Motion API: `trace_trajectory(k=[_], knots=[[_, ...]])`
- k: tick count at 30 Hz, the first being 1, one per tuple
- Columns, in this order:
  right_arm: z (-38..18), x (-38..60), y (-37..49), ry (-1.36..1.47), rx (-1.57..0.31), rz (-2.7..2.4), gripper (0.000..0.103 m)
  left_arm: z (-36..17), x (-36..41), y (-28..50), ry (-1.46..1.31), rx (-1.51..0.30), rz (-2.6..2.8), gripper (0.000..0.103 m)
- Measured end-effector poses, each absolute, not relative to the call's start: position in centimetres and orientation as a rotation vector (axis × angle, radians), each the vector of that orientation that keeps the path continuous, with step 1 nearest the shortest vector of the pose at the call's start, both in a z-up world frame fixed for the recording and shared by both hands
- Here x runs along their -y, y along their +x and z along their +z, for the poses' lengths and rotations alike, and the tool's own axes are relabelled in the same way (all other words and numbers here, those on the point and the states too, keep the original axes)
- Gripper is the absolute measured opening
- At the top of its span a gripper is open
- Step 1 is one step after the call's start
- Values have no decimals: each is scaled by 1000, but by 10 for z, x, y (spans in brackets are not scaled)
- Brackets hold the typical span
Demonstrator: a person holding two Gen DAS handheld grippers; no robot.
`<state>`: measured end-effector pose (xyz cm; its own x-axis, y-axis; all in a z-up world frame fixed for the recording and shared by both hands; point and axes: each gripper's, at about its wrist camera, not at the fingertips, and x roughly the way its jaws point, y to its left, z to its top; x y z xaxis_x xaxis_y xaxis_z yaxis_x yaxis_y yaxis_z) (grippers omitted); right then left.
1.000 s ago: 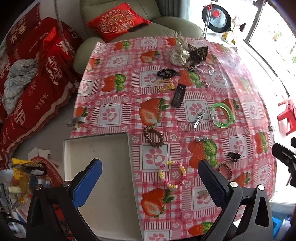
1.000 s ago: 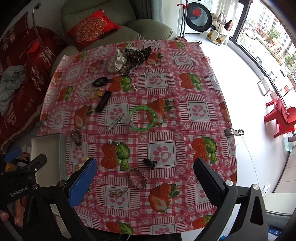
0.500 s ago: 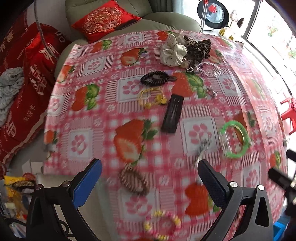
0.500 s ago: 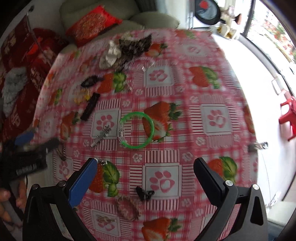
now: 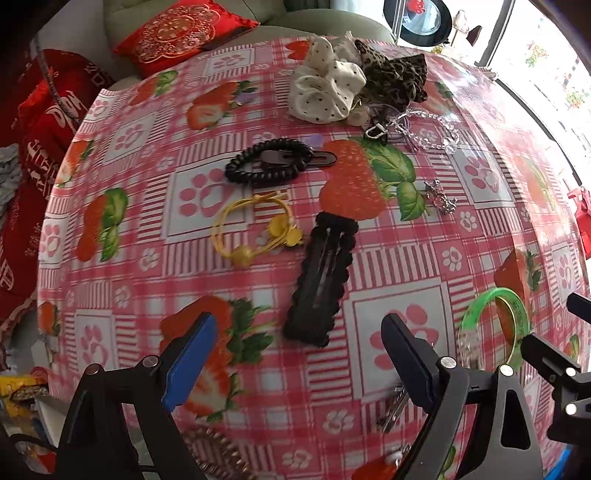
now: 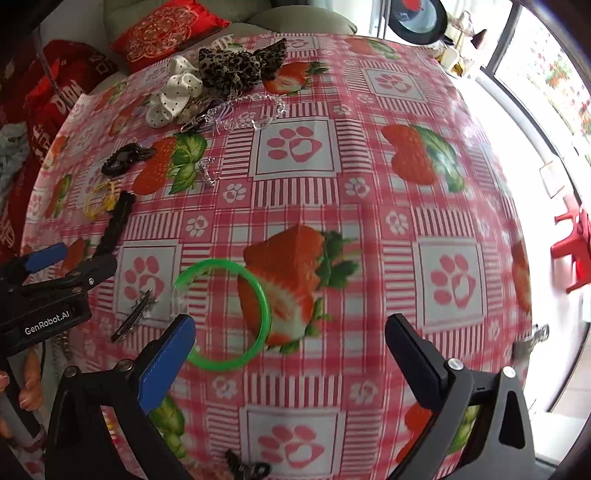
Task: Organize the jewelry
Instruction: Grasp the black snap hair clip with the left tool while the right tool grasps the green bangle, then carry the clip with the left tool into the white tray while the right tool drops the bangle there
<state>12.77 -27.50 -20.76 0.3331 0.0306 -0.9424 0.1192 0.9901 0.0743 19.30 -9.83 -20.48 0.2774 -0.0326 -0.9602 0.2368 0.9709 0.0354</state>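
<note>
Jewelry and hair pieces lie scattered on a strawberry-print tablecloth (image 5: 406, 258). My left gripper (image 5: 295, 332) points steeply down with its jaws closing; the near end of a black scalloped hair clip (image 5: 321, 280) lies on the cloth between its fingers, untouched. Beyond it are a yellow hair tie (image 5: 255, 232), a black coil tie (image 5: 269, 162), a white dotted scrunchie (image 5: 325, 92) and a leopard scrunchie (image 5: 395, 77). My right gripper (image 6: 291, 325) hangs over a green bangle (image 6: 229, 314), its jaws closing too. Its blue finger covers the bangle's near left rim, and nothing is gripped.
A silver clip (image 6: 135, 317) lies left of the bangle, a small black claw clip (image 6: 247, 469) near the front edge. A clear bead bracelet (image 5: 428, 129) and silver charm (image 5: 439, 195) sit further back. A sofa with a red cushion (image 5: 184, 33) stands behind the table.
Both grippers have dropped toward the table and moved forward, so the items look much larger. The white tray has left the left wrist view. Nothing was picked up.
</note>
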Motion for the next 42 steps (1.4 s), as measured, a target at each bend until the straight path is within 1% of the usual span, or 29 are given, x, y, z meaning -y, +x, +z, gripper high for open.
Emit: trace_trajectory(k=[1,3,4,5,6,7,9,10,11,12,13,14,15,16,17,18,19,20,21,32,37,42], knots=[[-209,273,130,130,-1234,-55,95,-207,101,196,181,-1282,-184,96],[-213,270,136,111,-1247,-46,83,-210,104,199,180,-1281,-190,96],[-215,268,138,105,-1251,-45,80,-211,106,201,185,-1282,-193,96],[-217,267,141,95,-1257,-44,74,-213,108,202,190,-1283,-195,96],[-218,265,143,87,-1261,-43,68,-215,110,202,193,-1286,-198,92],[-220,264,144,75,-1266,-42,66,-217,111,204,199,-1290,-199,84],[-223,260,145,64,-1278,-32,54,-217,112,205,184,-1287,-205,82],[-225,258,144,61,-1285,-26,50,-216,113,205,182,-1285,-208,78],[-226,256,146,58,-1290,-24,46,-216,114,204,177,-1280,-224,69],[-227,254,147,45,-1292,-29,45,-215,115,203,177,-1279,-235,65],[-228,252,147,23,-1292,-29,44,-215,117,202,182,-1275,-246,57],[-228,251,148,15,-1290,-25,42,-214,119,202,187,-1270,-258,44],[-228,247,148,11,-1289,-21,40,-213,121,201,191,-1263,-266,37],[-229,247,149,9,-1289,-14,39,-213,122,201,193,-1263,-267,35],[-229,245,148,10,-1289,-9,36,-213,122,202,192,-1267,-265,35],[-229,245,148,10,-1288,-6,28,-212,123,201,186,-1269,-267,35],[-229,245,149,8,-1286,-6,22,-212,123,201,179,-1272,-267,35],[-229,246,149,7,-1284,-8,13,-210,123,200,173,-1272,-264,35],[-229,246,149,9,-1280,-11,7,-208,123,199,169,-1268,-262,35],[-209,272,134,115,-1252,51,7,-167,126,166,142,-1217,-235,35],[-200,279,121,169,-1256,94,7,-148,112,143,91,-1204,-185,35],[-186,270,108,163,-1246,151,7,-129,86,113,32,-1196,-101,35]])
